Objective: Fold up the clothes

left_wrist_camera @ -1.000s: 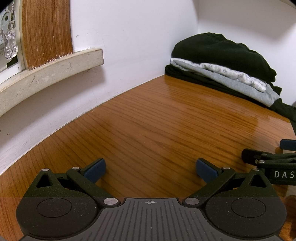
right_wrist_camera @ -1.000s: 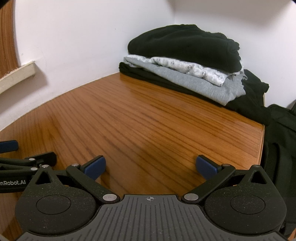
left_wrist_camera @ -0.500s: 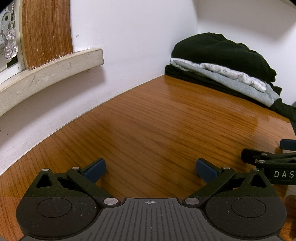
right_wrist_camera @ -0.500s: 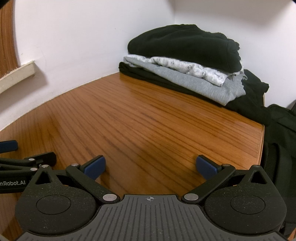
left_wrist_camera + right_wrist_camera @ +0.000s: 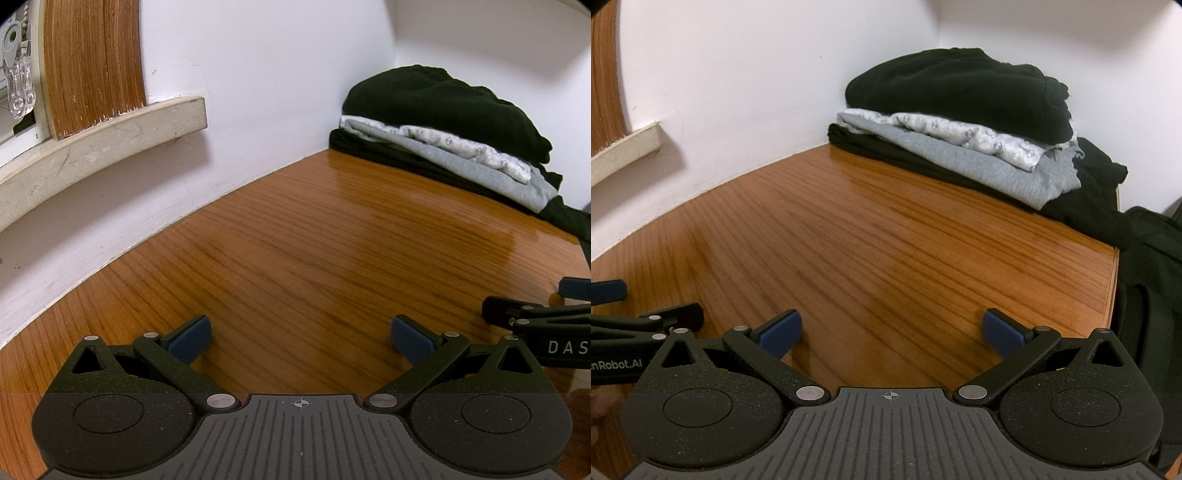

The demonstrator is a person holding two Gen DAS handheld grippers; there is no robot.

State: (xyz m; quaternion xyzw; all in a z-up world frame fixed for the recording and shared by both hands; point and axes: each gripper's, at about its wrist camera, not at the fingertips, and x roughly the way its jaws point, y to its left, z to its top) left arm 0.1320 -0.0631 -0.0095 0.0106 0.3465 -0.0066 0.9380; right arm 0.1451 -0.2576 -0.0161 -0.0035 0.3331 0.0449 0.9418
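Left gripper point(image 5: 301, 334): held low and level over the near part of the wooden bench point(image 5: 314, 258); blue-padded fingers point(image 5: 190, 334) spread wide, nothing between them.
Right gripper point(image 5: 892, 332): same low, level pose just beside the left one, jaws wide apart and empty; its side shows at the right edge of the left wrist view.
Stack of clothes point(image 5: 960, 125): folded pile in the far right corner of the bench against the white wall point(image 5: 738, 74), well apart from both grippers; black garment on top, patterned white and grey layers beneath, black at the bottom.
Window ledge point(image 5: 99, 144): far left, on the wall.
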